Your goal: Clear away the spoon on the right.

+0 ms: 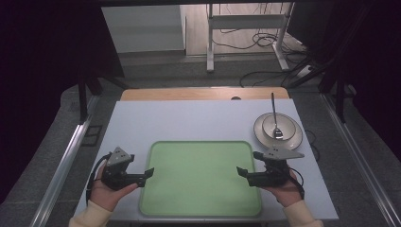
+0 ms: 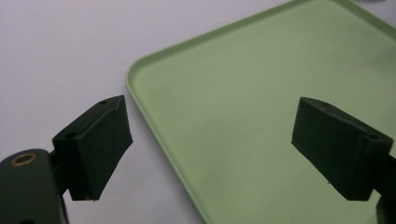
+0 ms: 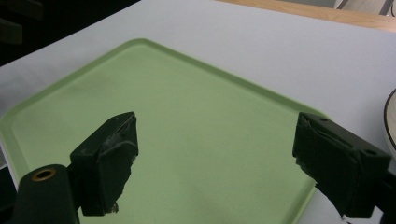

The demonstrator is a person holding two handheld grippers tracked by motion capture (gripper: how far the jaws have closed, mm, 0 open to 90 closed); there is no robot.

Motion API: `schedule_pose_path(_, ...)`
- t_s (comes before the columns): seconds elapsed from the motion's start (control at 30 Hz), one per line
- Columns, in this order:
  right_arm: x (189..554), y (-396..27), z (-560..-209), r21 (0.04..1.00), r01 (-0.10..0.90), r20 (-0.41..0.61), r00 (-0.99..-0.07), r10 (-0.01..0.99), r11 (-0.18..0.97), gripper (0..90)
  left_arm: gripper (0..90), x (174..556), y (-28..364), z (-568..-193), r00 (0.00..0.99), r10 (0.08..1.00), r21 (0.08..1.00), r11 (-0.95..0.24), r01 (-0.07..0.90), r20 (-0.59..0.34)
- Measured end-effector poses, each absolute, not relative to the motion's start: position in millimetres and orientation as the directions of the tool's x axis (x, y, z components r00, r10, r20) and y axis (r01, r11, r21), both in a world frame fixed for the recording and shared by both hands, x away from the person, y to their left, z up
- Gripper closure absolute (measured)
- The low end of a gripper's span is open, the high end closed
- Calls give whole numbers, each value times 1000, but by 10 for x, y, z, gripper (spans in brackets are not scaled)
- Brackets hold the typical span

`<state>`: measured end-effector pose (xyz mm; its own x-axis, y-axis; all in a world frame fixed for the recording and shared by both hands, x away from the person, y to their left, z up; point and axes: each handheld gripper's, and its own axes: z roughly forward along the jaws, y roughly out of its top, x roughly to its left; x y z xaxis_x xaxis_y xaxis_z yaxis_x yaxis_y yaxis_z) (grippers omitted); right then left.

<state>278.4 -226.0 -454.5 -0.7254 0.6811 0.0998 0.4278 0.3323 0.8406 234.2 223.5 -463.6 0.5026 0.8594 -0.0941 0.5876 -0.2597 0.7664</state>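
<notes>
High view: smooth green rect. tray (image 1: 201, 177) w/ rounded corners betw. both hand-held grippers, jaws apart, empty.

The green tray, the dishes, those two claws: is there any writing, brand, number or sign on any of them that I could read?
None: no readable word, number, brand or sign.
Green tray: plain, unmarked.
Plate, bowl and spoon: plain, no print visible.
Left claw and right claw: black, no visible lettering.
White table: bare of labels.

A pale green tray (image 1: 201, 177) with rounded corners lies flat and bare on the near, middle desk.
</notes>
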Motion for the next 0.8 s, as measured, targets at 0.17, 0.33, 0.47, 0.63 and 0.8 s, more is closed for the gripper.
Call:
schedule_pose_path(0.17, 2827, -2250, -4569, 830, 433, 94, -731, 676, 352, 143, 125, 2322, 2251, -4716, 496, 863, 747, -266, 610, -98)
schedule_pose_path(0.33, 2831, -2181, -4560, 818, 445, 92, -727, 680, 365, 160, 125, 2279, 2270, -4698, 492, 866, 750, -266, 606, -90)
schedule_pose_path(0.47, 2779, -2144, -4533, 818, 443, 93, -731, 676, 367, 162, 125, 2242, 2260, -4671, 495, 865, 758, -269, 595, -82)
schedule_pose_path(0.63, 2752, -2111, -4503, 821, 430, 88, -744, 662, 375, 168, 123, 2219, 2237, -4661, 498, 864, 762, -277, 585, -69)
schedule_pose_path(0.8, 2804, -2102, -4510, 815, 432, 90, -753, 651, 387, 193, 123, 2205, 2230, -4661, 501, 864, 762, -285, 582, -59)
